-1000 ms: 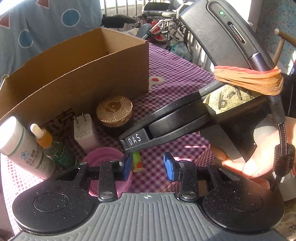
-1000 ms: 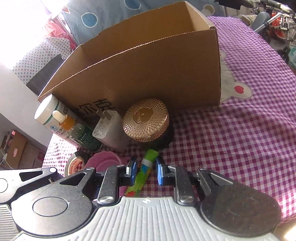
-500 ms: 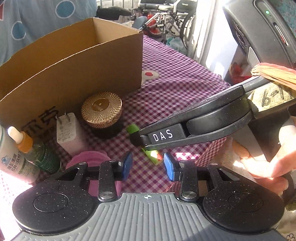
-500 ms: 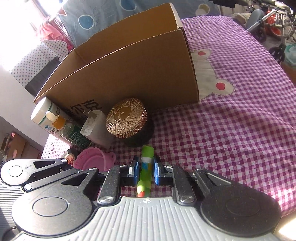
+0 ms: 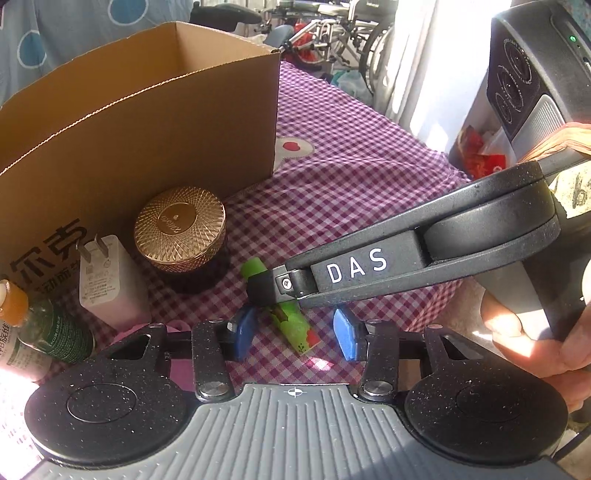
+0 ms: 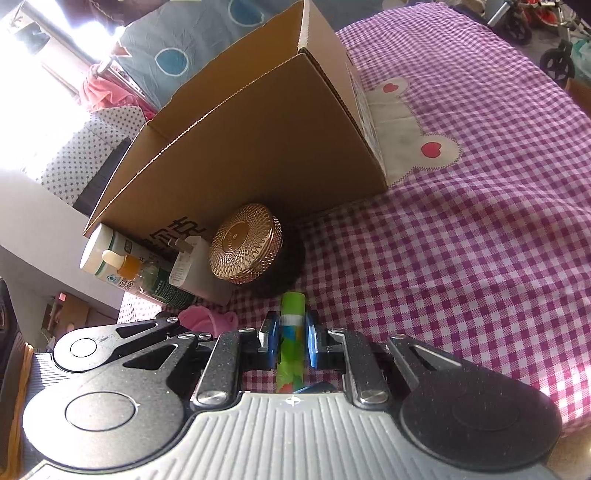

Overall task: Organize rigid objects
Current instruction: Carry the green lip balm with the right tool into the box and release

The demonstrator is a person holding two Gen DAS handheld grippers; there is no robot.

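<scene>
My right gripper [image 6: 291, 338] is shut on a green tube [image 6: 291, 347] with a printed label, held just above the purple checked cloth [image 6: 461, 258]. In the left wrist view the same tube [image 5: 291, 317] sticks out of the right gripper's black finger tip [image 5: 269, 291]. My left gripper [image 5: 295, 334] is open and empty, low over the cloth just in front of the tube. An open cardboard box [image 6: 258, 140] stands behind; it also shows in the left wrist view [image 5: 140, 122]. A gold-lidded jar [image 6: 245, 249] sits against its front wall.
A white charger plug [image 5: 110, 280], a green dropper bottle [image 5: 48, 325] and a white bottle [image 6: 103, 251] stand left of the jar [image 5: 181, 229]. A pink cup [image 6: 207, 317] lies by the left gripper. Bicycles [image 5: 325, 33] are beyond the table's far edge.
My right gripper closed on the green tube and lifted it slightly toward the box. My left gripper drew back and swung right; the pink cup slid out from under it.
</scene>
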